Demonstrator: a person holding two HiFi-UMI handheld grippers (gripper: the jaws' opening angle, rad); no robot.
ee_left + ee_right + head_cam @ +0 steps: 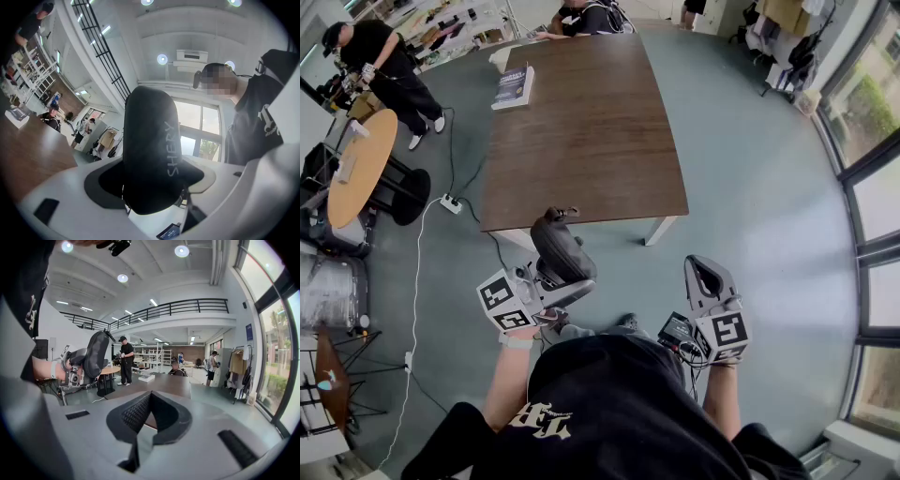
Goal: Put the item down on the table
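Note:
A black oblong soft case with white lettering stands up between the jaws of my left gripper, which is shut on its lower end. In the head view the case hangs in the air just short of the near edge of the long brown table. My right gripper is off to the right, over the floor near the table's front right leg. Its jaws meet at the tips with nothing between them. The right gripper view shows the left gripper and case at its left.
A book lies at the table's far left corner, and a person sits at the far end. A round wooden table, a black stool, a power strip with cables and a standing person are on the left. Windows line the right.

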